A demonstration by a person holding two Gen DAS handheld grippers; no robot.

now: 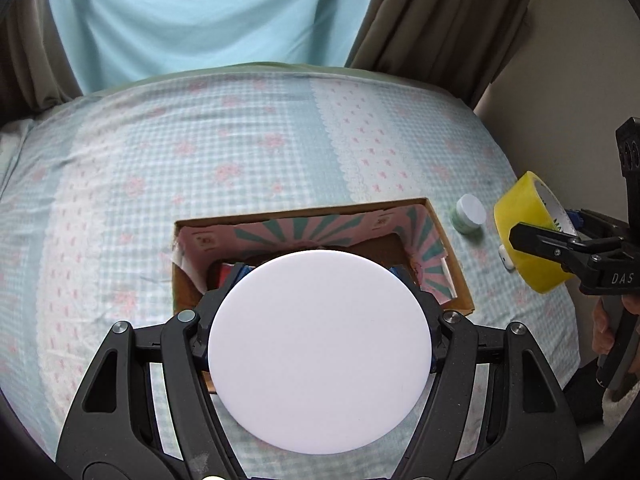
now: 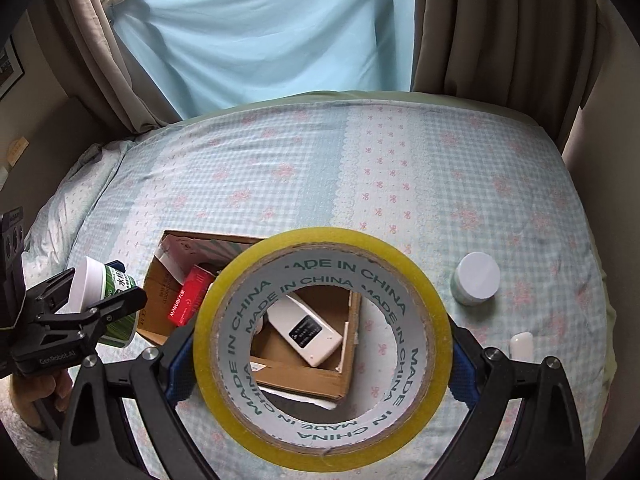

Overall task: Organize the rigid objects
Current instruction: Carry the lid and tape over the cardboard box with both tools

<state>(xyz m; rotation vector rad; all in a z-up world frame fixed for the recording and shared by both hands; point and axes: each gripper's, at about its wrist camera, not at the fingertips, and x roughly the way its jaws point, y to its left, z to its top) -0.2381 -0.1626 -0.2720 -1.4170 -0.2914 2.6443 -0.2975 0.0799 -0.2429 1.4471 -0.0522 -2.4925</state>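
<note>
My left gripper [image 1: 320,276] is shut on a jar with a round white lid [image 1: 320,352] and hangs over an open cardboard box [image 1: 304,216] on the bed. In the right wrist view the same jar [image 2: 116,280] shows a green label between the left gripper's [image 2: 92,292] fingers, at the box's left side. My right gripper [image 2: 320,356] is shut on a yellow tape roll [image 2: 320,248], held above the box [image 2: 304,380]. Inside the box lie a white device [image 2: 306,330] and a red packet [image 2: 188,296]. From the left wrist view the tape [image 1: 524,236] and the right gripper [image 1: 556,228] are right of the box.
A small white-lidded jar [image 2: 478,282] and a small white object [image 2: 522,344] lie on the checked bedsheet [image 2: 320,168] right of the box. Curtains [image 2: 460,32] and a light blue cloth hang behind the bed. A hand [image 2: 44,388] grips the left gripper's handle.
</note>
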